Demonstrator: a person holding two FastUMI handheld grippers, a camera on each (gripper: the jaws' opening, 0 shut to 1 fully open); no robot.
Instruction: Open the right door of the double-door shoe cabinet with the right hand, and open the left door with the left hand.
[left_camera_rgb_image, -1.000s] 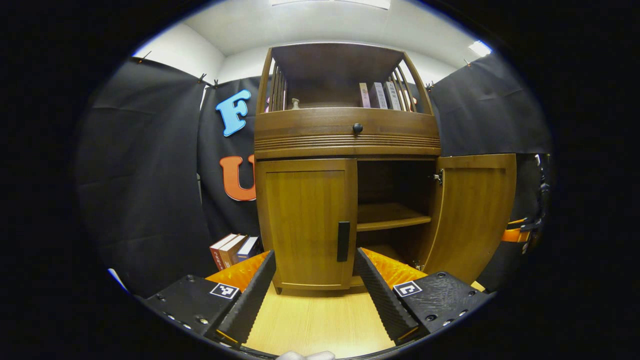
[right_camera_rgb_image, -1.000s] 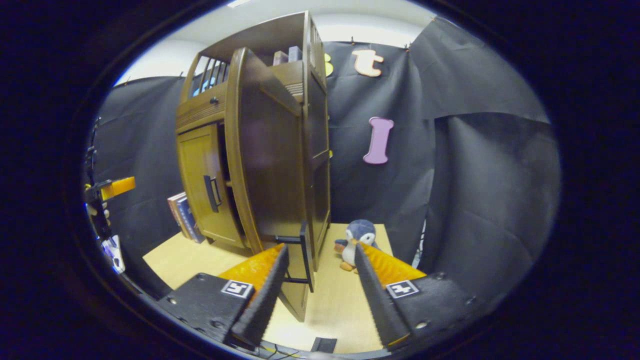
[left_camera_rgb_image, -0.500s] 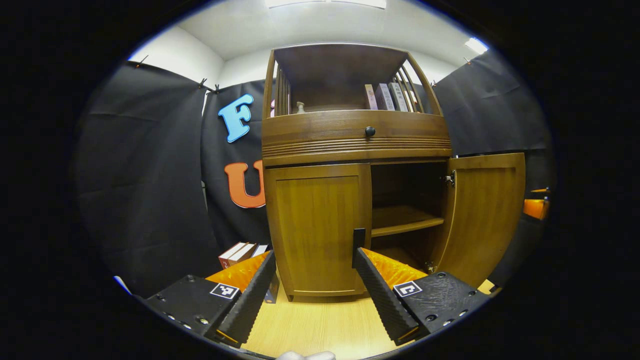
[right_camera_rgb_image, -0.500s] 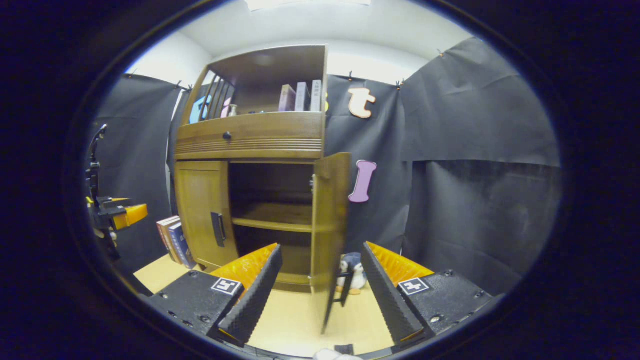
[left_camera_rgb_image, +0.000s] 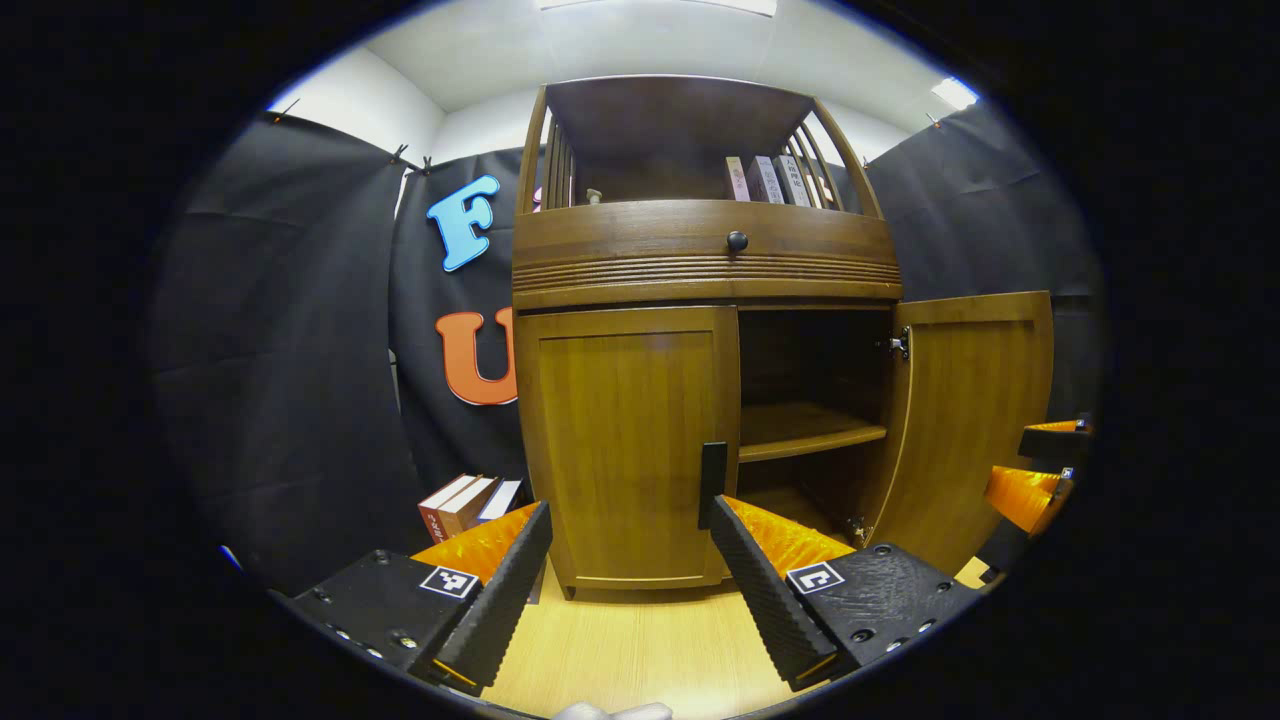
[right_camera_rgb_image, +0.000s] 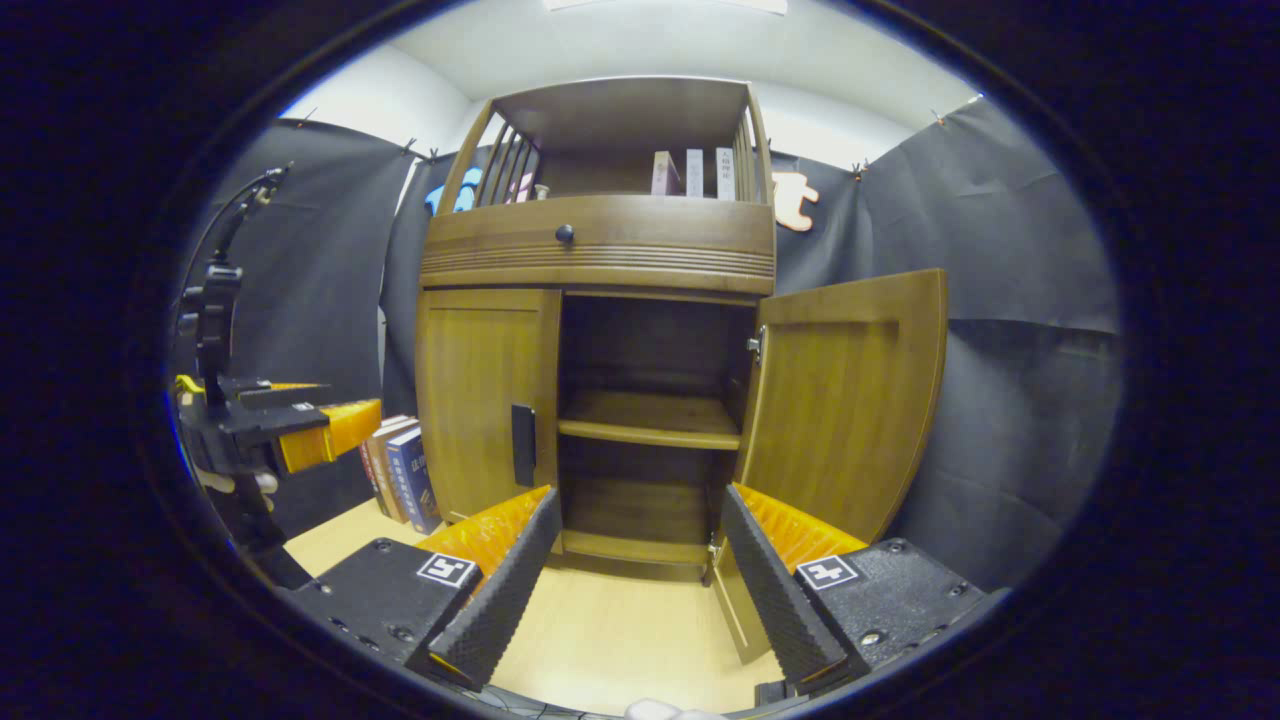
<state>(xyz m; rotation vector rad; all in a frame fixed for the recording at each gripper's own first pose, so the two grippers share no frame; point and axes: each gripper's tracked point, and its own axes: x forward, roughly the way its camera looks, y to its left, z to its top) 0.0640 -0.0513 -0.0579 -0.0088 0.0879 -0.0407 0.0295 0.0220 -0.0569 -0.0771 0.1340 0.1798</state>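
Both views low, near, facing the shoe cabinet, perhaps frontally

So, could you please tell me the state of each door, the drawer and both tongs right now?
Right door: swung wide open.
Left door: closed, handle untouched.
Drawer: shut.
Left tongs: open, holding nothing, in front of the left door.
Right tongs: open, holding nothing, clear of the right door.
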